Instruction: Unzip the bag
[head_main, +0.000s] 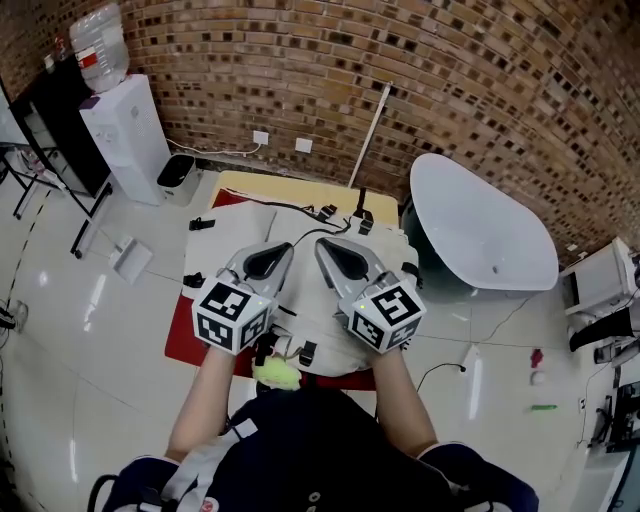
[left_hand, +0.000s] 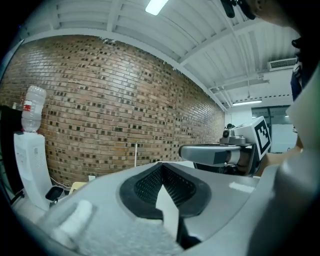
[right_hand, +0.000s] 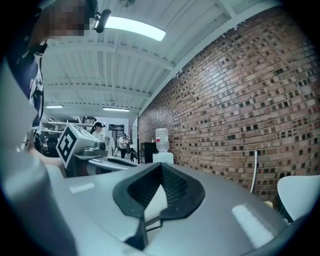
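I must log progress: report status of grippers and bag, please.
Left gripper shut, empty. Right gripper shut, empty. Bag below them, not held. Nothing in the way.

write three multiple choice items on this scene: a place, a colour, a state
1. Where is the water dispenser in the head view?
A) upper left, by the wall
B) on the table
C) lower right
2. What colour is the wall?
A) plain white
B) red-brown brick
C) green tile
3. How do the jaws of the left gripper and right gripper stand?
A) both wide apart
B) one apart, one together
C) both together
1 A: it stands at upper left against the wall. 2 B: brick shows in every view. 3 C: each gripper view shows them closed.
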